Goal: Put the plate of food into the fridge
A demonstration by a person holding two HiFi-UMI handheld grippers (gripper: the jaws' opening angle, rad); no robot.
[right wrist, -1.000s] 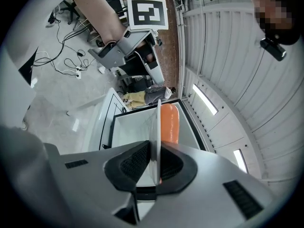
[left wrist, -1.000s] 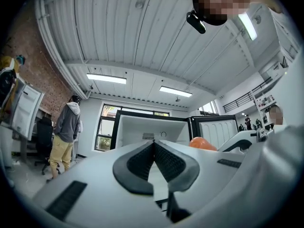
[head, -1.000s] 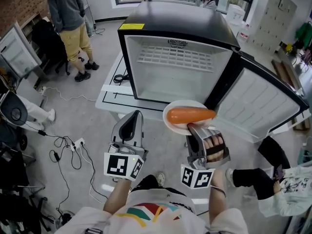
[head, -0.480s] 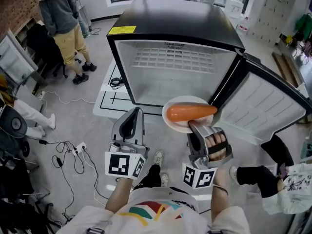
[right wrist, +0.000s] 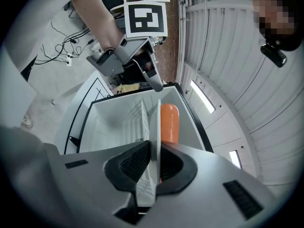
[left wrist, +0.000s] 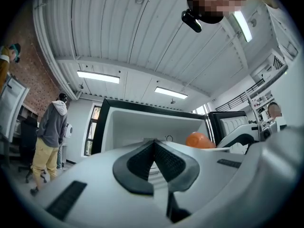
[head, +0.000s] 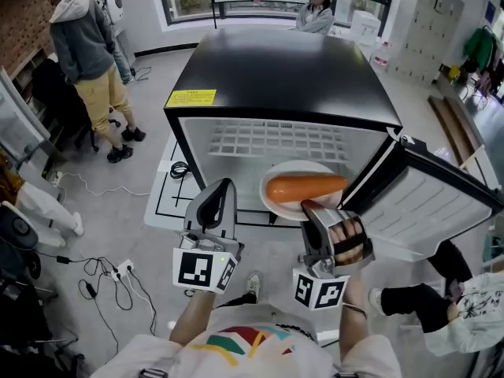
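A white plate (head: 297,189) carrying a long orange piece of food (head: 305,187) hangs level in front of the black fridge's (head: 283,69) open white compartment (head: 276,144). My right gripper (head: 309,206) is shut on the plate's near rim. In the right gripper view the plate (right wrist: 155,127) stands edge-on between the pads, with the orange food (right wrist: 169,122) beyond my right gripper (right wrist: 153,163). My left gripper (head: 223,187) sits left of the plate, shut and empty. In the left gripper view my left gripper (left wrist: 154,146) faces the fridge (left wrist: 137,125), with the food (left wrist: 199,140) to the right.
The fridge door (head: 429,203) stands swung open at the right. A wire shelf (head: 272,140) lies inside. A standing person in a grey hoodie (head: 83,50) is at the far left, a seated person (head: 315,10) behind the fridge, someone's leg (head: 409,298) at the right. Cables (head: 118,270) trail on the floor.
The fridge has come nearer and fills more of the view. Plate and both grippers have moved forward, so the plate's far edge now overlaps the fridge opening.
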